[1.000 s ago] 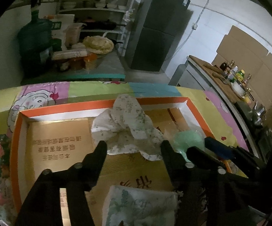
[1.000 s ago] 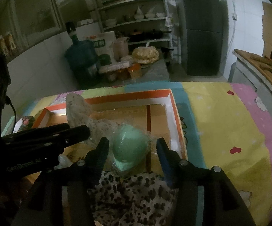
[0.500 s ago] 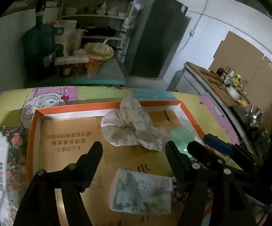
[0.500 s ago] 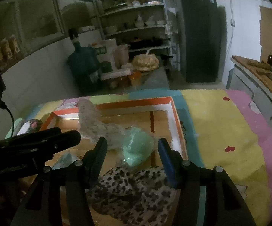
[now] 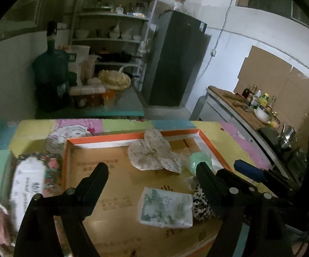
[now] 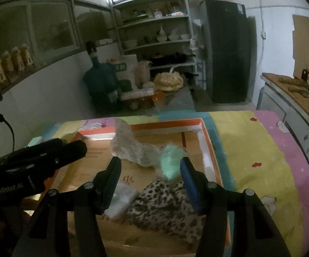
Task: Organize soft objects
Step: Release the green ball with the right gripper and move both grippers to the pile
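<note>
An orange-rimmed cardboard box (image 5: pixel 133 136) (image 6: pixel 210 141) lies on the patterned tablecloth. Inside it are a crumpled floral white cloth (image 5: pixel 152 153) (image 6: pixel 131 147), a mint green soft thing (image 5: pixel 197 159) (image 6: pixel 171 162), a folded pale green printed cloth (image 5: pixel 165 207) (image 6: pixel 122 201) and a leopard-print cloth (image 5: pixel 201 203) (image 6: pixel 165 205). My left gripper (image 5: pixel 152 169) hangs above the box, its jaws opening wide with nothing between them. My right gripper (image 6: pixel 150 162) is also above the box, jaws opening, empty; the green thing lies beyond its fingertips.
A floral packet (image 5: pixel 30 182) lies left of the box on the tablecloth. Beyond the table stand a low teal table with a water jug (image 5: pixel 50 81) and food, shelves (image 5: pixel 113 38), a dark fridge (image 5: pixel 176 60) and a counter with bottles (image 5: pixel 255 100) on the right.
Both grippers have pulled back and risen from the box and their jaws have widened. The floral cloth and green thing now lie farther ahead, free of the fingers.
</note>
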`<action>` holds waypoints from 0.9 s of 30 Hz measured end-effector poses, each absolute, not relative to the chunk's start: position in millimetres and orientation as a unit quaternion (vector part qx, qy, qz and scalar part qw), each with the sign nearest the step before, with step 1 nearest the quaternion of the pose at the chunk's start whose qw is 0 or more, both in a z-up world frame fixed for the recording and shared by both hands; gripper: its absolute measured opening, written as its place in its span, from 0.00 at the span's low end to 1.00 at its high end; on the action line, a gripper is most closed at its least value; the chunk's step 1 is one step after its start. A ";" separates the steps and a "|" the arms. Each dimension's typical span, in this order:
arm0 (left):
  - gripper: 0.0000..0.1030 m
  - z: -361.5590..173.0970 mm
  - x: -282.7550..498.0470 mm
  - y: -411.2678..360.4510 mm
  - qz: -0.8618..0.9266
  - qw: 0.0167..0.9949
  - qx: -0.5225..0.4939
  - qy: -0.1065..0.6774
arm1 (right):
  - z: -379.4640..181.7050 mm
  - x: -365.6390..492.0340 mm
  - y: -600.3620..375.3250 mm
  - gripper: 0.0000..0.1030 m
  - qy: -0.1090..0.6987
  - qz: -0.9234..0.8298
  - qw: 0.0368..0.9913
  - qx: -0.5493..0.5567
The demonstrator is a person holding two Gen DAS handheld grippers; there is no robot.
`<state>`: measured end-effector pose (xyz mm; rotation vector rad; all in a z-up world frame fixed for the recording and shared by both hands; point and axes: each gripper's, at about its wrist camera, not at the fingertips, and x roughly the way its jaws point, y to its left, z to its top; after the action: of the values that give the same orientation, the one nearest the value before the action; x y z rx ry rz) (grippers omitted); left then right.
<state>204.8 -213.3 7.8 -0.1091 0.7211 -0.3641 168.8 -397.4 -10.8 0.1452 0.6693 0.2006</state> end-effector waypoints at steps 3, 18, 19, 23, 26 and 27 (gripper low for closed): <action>0.81 14.6 194.7 -204.8 -0.174 0.924 -0.051 0.337 | -4.6 157.3 -390.6 0.65 0.316 0.102 0.940 0.073; 0.82 41.8 143.6 -131.1 -0.124 0.954 -0.073 0.264 | 22.4 107.5 -347.6 0.66 0.273 0.123 0.950 0.084; 0.82 42.3 142.2 -126.9 -0.122 0.953 -0.070 0.268 | 23.8 104.6 -343.6 0.66 0.270 0.123 0.951 0.084; 0.82 44.6 130.8 -104.3 -0.112 0.953 -0.067 0.272 | 29.0 92.4 -323.3 0.66 0.261 0.128 0.953 0.081; 0.82 46.3 123.3 -86.4 -0.111 0.953 -0.075 0.270 | 29.7 83.6 -308.4 0.66 0.260 0.130 0.954 0.076; 0.82 47.4 120.4 -80.6 -0.108 0.954 -0.076 0.268 | 29.3 80.4 -303.8 0.66 0.260 0.131 0.954 0.075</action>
<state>120.4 -80.6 47.4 -0.1549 0.5444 -0.2197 80.4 -303.8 29.3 0.1522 0.5275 0.2664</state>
